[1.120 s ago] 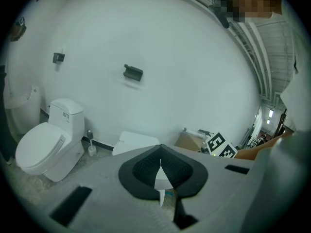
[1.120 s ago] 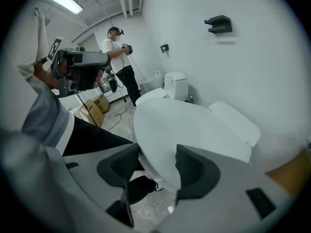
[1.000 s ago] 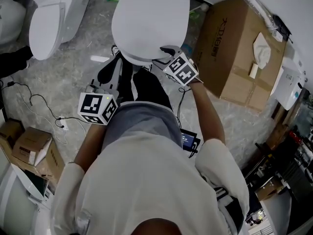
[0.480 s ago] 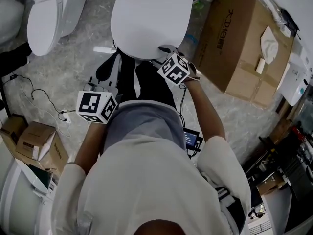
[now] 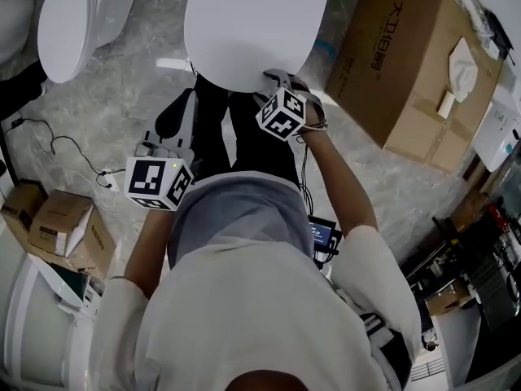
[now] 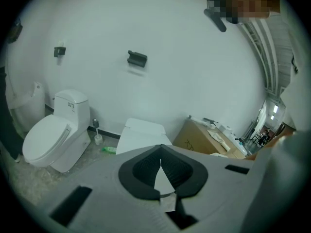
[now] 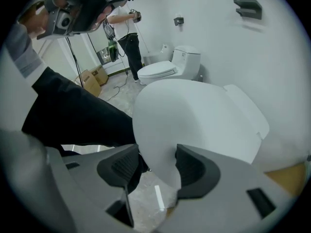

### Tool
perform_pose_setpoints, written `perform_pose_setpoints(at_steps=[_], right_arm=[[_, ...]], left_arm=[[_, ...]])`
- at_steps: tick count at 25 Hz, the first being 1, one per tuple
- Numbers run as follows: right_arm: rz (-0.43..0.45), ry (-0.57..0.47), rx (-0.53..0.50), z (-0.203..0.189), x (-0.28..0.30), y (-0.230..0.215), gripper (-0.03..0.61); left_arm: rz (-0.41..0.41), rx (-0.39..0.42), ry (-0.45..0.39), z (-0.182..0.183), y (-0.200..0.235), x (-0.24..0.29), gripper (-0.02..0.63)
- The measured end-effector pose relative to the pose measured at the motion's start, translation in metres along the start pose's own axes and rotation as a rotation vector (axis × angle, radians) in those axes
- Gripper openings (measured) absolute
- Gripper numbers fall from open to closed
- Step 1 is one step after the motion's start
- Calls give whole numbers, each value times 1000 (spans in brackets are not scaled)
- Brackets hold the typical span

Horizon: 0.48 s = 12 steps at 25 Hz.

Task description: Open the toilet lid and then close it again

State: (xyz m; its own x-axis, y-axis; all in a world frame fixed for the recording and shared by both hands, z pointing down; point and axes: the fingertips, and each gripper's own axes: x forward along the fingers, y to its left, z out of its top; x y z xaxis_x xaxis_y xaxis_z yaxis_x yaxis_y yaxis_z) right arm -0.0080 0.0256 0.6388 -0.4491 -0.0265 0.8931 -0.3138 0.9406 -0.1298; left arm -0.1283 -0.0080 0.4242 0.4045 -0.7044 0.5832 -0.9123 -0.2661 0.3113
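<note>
- Left gripper: held low beside the person, well apart from the toilet. Its jaws meet at the tips with nothing between them. It idles in much the same place as in the earlier head views.
- Right gripper: reached forward to the front rim of the toilet lid. The jaws stand only as far apart as the rim is thick. The rim fills the gap and both pads appear to bear on it.
- Change: over the last second the marker cube on the right gripper has travelled up and left in the head view. It has gone from the lid's right front corner toward the front centre, and it has rotated.
- Change, lid: its outline now fills more of the head view. The cardboard box has shifted in the frame too, so the camera has also moved. Any rise of the lid cannot be confirmed from its outline alone.
- Meaning, as a judgement: the grasp is made and the opening stroke is at its start. The lid still lies close to flat over the bowl. The floor shows under the rim in the right gripper view. The closing half is not yet begun.
- Next move calls for an upward, rearward swing about the hinge, with the wrist following the arc. Otherwise the smooth rim may slip from the pads.
- Farther out: the box stands to the right and a second toilet to the left. Both look clear of the lid's swing.
</note>
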Motion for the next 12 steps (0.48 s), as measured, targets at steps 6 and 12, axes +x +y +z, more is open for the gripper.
perform_pose_setpoints(at_steps=[6, 12], right_arm=[[-43, 42, -23, -14, 28, 6, 239], [-86, 63, -51, -28, 55, 12, 239]], left_arm=[[6, -23, 31, -24, 8, 4, 6], [2, 95, 59, -41, 5, 7, 6]])
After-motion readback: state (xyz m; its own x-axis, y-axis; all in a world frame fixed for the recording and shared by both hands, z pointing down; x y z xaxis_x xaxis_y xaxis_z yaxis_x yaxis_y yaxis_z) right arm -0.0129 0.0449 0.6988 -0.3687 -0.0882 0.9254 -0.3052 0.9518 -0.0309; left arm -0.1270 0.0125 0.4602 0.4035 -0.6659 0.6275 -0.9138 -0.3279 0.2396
